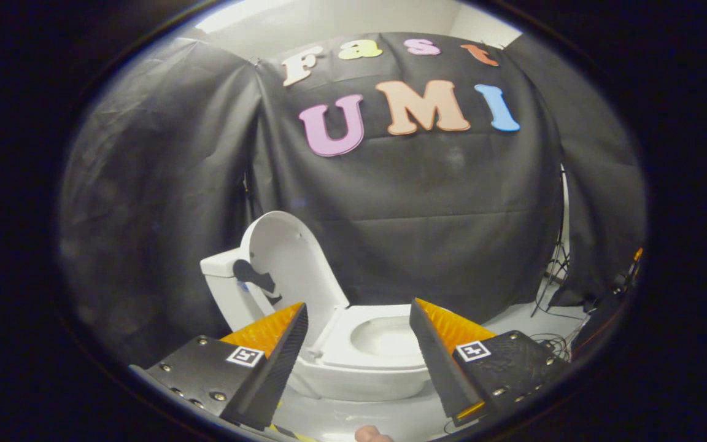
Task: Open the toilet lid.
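Your gripper [357, 303], fingers spread apart and closed on nothing, carries one square black-and-white coded tag behind each finger: left tag [245, 355], right tag [473, 350]. Both are block patterns only; you can read no word, brand or number there.

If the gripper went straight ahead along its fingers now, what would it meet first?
Probably the toilet seat around the bowl, framed between the open gripper fingers; the lid already stands raised beyond. Depth is unclear.
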`<move>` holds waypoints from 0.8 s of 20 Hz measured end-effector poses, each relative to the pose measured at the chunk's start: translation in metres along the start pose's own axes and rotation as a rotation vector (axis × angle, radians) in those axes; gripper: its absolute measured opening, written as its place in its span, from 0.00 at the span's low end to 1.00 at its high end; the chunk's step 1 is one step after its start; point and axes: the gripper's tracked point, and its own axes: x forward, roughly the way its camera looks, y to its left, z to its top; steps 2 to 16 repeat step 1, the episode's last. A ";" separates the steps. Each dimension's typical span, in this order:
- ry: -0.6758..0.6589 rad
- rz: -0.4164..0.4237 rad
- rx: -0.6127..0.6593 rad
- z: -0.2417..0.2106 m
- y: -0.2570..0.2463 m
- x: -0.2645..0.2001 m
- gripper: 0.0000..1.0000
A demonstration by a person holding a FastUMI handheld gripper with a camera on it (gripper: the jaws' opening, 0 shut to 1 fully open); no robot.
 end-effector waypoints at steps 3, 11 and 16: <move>-0.001 -0.021 0.003 -0.001 -0.010 0.000 0.98; -0.001 -0.021 0.003 -0.001 -0.010 0.000 0.98; -0.001 -0.021 0.003 -0.001 -0.010 0.000 0.98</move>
